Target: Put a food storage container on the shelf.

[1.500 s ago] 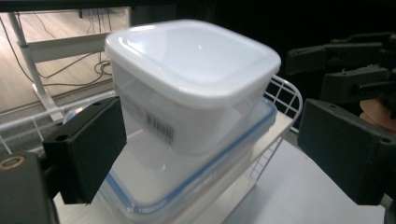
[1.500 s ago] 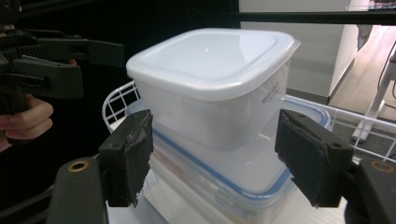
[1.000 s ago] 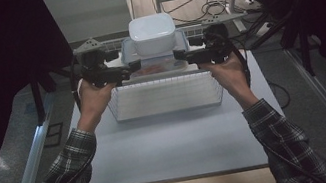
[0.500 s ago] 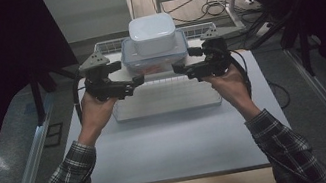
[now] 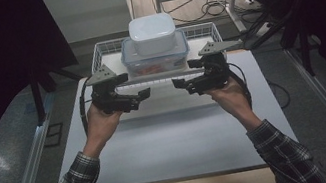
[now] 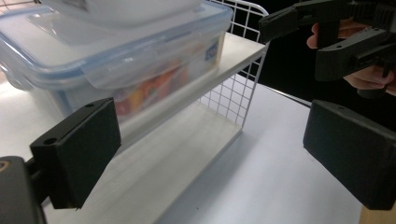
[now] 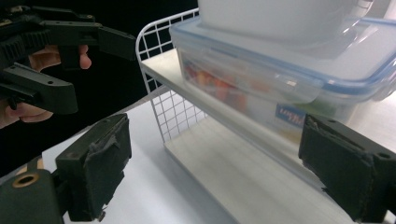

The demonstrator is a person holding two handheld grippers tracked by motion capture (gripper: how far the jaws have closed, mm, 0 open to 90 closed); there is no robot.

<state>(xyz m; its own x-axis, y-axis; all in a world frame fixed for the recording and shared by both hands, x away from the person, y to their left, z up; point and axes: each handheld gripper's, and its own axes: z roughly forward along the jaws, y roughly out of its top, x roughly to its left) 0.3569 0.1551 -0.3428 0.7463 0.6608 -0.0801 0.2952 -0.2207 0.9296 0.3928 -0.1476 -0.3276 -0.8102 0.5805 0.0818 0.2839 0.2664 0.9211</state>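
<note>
Clear lidded box lengthwise across wire shelf, both tools apart, empty, just in front.

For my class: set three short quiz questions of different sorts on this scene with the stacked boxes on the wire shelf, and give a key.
1. True or false: the left gripper is clamped on the clear box.
2. What sits on top of the clear box? A) a white tub B) a mug C) a book
3. Fill in: the clear box stands on the upper board of the wire ____.

Key:
1. False. Both the left gripper and the right gripper hang open in front of the shelf, touching nothing; the right one's jaws have just been opening, with nothing between them.
2. A, the white tub.
3. shelf
</note>
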